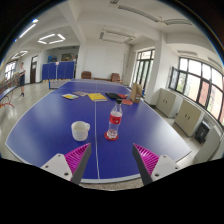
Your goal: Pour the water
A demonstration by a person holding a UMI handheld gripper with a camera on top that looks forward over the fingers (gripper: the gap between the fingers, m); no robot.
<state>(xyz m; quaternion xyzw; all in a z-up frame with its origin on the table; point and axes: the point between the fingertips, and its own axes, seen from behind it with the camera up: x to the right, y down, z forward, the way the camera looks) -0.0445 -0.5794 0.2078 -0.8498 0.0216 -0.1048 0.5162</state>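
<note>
Standing upright: bottle [115,121] beside cup [80,130]

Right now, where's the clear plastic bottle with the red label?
In the gripper view, the clear plastic bottle with the red label stands upright on the blue table, right of the white cup, beyond the open hand-held gripper.

A blue table-tennis table [50,115] bears yellow and white papers [95,97] — windows [195,85] beyond.

The gripper [112,160] is held level, its two pink-padded fingers [78,160] spread wide apart, gripping nothing.
</note>
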